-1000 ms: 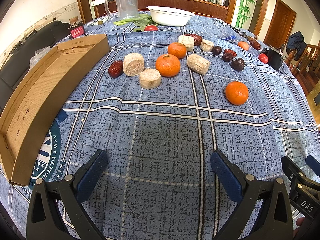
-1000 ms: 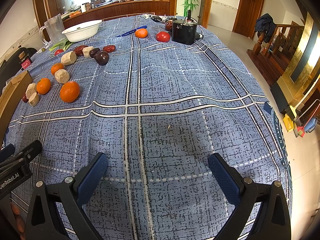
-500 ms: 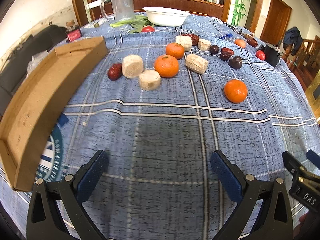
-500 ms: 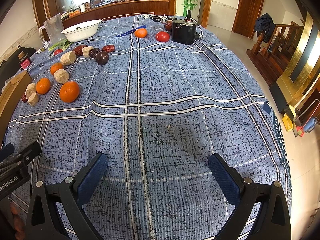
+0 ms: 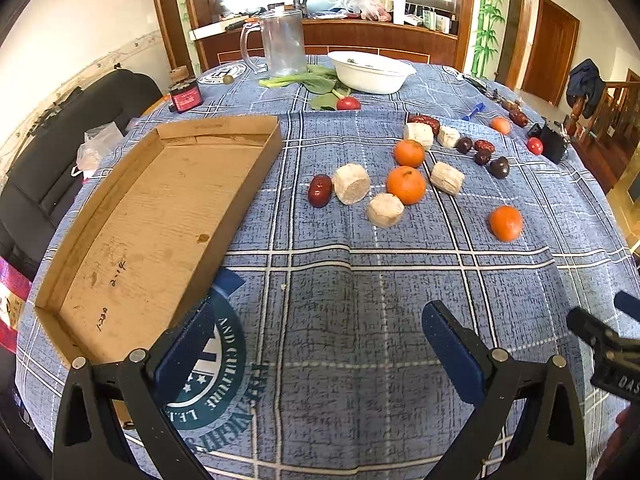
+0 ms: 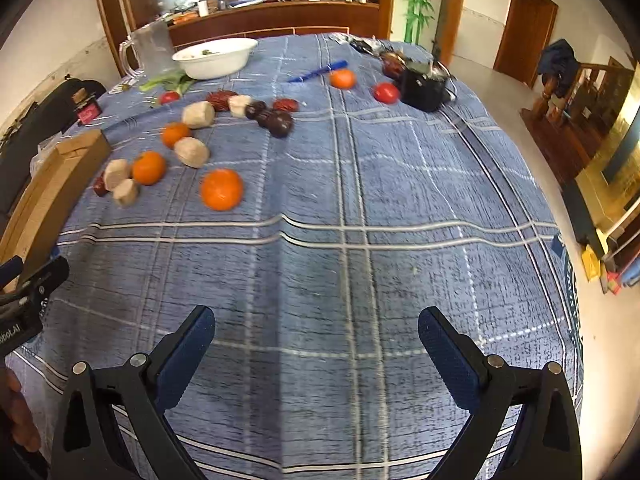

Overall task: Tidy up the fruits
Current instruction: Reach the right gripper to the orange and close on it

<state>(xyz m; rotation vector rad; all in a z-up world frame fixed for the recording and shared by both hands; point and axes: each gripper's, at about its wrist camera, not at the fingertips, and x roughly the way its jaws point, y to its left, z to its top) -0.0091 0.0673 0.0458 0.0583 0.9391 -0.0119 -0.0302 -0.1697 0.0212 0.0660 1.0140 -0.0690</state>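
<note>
Fruit lies scattered on the blue plaid tablecloth: three oranges, one at the near right (image 5: 505, 222) (image 6: 221, 189), one in the middle (image 5: 405, 185) and one farther back (image 5: 409, 153), several pale cut chunks (image 5: 352, 183), red dates (image 5: 319, 196) and dark plums (image 5: 499, 167). An empty cardboard tray (image 5: 160, 216) lies at the left. My left gripper (image 5: 320, 352) is open and empty above the cloth, near the tray's corner. My right gripper (image 6: 316, 350) is open and empty over bare cloth, well short of the fruit.
A white bowl (image 5: 370, 72), a clear jug (image 5: 282, 42), greens and a red tomato (image 5: 348, 103) stand at the back. A black box (image 6: 424, 86), another tomato (image 6: 386, 93) and an orange (image 6: 343, 79) sit far right. A dark sofa (image 5: 60, 152) is beyond the table's left edge.
The left gripper has risen and swung left, so the tray's inside now shows. The right gripper has moved forward toward the fruit; its view is blurred.
</note>
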